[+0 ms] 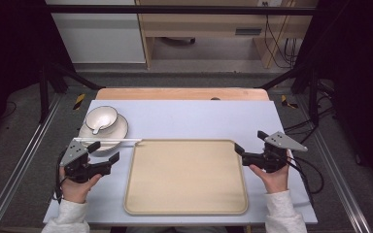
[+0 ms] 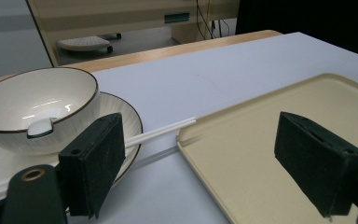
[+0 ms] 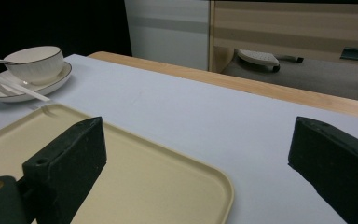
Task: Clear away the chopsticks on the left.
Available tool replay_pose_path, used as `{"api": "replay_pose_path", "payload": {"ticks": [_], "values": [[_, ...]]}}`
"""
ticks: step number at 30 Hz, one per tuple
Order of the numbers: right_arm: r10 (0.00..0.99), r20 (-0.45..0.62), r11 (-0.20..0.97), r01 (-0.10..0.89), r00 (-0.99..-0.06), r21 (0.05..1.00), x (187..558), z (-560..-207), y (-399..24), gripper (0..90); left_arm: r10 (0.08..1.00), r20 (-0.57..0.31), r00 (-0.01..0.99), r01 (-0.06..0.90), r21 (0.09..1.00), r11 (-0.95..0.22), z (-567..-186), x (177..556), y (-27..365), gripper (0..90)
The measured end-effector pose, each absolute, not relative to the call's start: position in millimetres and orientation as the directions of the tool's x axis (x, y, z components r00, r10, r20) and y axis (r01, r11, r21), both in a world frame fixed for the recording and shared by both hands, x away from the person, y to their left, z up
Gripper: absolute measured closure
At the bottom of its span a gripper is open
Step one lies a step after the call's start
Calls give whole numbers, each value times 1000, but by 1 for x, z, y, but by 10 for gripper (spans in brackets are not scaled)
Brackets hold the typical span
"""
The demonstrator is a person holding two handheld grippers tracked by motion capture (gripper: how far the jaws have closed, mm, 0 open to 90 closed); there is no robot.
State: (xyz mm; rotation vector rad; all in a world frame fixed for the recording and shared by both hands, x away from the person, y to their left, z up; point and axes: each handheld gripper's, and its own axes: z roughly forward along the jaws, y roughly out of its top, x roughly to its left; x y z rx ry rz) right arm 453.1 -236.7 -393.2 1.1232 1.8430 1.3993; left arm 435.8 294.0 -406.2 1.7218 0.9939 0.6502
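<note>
A beige tray lies flat in the middle of the table, close to the person's edge, with nothing on it. The left gripper hovers just off the tray's left rim and the right gripper just off its right rim, each pointing inward at roughly the same level, so the two hands flank the tray evenly, a stance that would suit taking it by both sides at once, though it may equally be a resting pose. Both grippers stand wide open with nothing between the jaws: in the left gripper view the tray's near corner lies in the gap between the two black pads, untouched, and in the right gripper view the tray's rounded corner sits below and between that gripper's pads, also apart from them. At the far left of the table a white bowl with a dark rim sits on a ribbed plate, with a white spoon lying in the bowl. A pair of white chopsticks rests across the plate's near edge, their tips reaching toward the tray's far left corner, seemingly just short of touching it. The dishes are near the left gripper, so that hand is likely better placed to move them onto the tray.
</note>
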Motion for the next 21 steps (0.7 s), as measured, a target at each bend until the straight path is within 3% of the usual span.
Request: {"api": "replay_pose_path", "payload": {"ticks": [21], "values": [[868,67,82,274,-492,958,452,-392,-230,84,858,24,512,370,896,-246,-405,469,331,189]]}}
